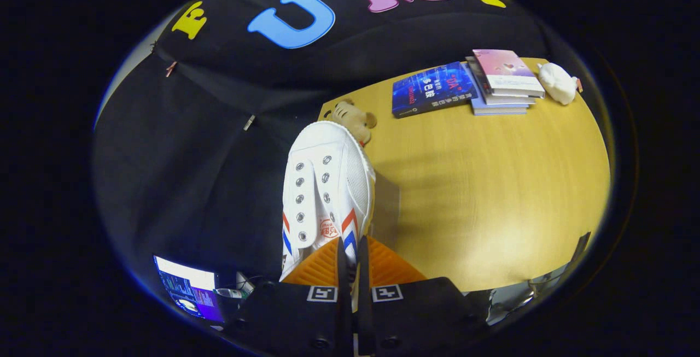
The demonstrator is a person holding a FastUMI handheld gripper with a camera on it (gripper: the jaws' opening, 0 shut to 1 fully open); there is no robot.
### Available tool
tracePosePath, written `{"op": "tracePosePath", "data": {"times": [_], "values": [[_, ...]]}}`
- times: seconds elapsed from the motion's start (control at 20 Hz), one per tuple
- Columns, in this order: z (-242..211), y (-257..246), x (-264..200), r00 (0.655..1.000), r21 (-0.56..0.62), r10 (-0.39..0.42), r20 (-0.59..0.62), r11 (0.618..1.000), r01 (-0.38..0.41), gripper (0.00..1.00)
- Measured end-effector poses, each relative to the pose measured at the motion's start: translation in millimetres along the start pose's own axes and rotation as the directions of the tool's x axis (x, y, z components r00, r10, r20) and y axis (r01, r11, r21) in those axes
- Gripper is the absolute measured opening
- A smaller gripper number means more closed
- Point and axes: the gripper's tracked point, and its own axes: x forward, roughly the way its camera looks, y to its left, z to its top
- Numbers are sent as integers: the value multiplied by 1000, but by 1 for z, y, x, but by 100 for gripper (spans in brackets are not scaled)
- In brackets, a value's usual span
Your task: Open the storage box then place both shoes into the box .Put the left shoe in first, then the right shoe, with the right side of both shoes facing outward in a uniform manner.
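A wooden surface (492,193) fills the booth ahead, black cloth behind it. The gripper (351,269) is clenched on the heel side of a white shoe (325,193) — toe pointing away, held over the surface's near-left edge. Beyond the toe lies a plush bear (356,119); at the far edge sit stacked books (465,86) and a white toy (558,82).

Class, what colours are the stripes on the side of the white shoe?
Red and blue stripes on the white shoe, held between the fingers; the gripper view shows it best.
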Motion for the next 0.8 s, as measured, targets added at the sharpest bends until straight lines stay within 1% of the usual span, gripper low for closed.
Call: {"op": "tracePosePath", "data": {"times": [0.15,0.35,0.45,0.6,0.7,0.75,0.8], "values": [[-18,17,34,998,-31,-26,-55,999,25,8],[-36,34,70,992,-38,-68,-110,997,64,8],[-37,27,88,987,-59,-110,-118,993,104,8],[-41,10,110,973,-107,-195,-122,977,182,8],[-46,10,116,967,-118,-227,-115,970,214,10],[-48,10,120,964,-118,-239,-112,967,226,14],[-53,15,119,967,-112,-228,-110,970,216,17]]}}
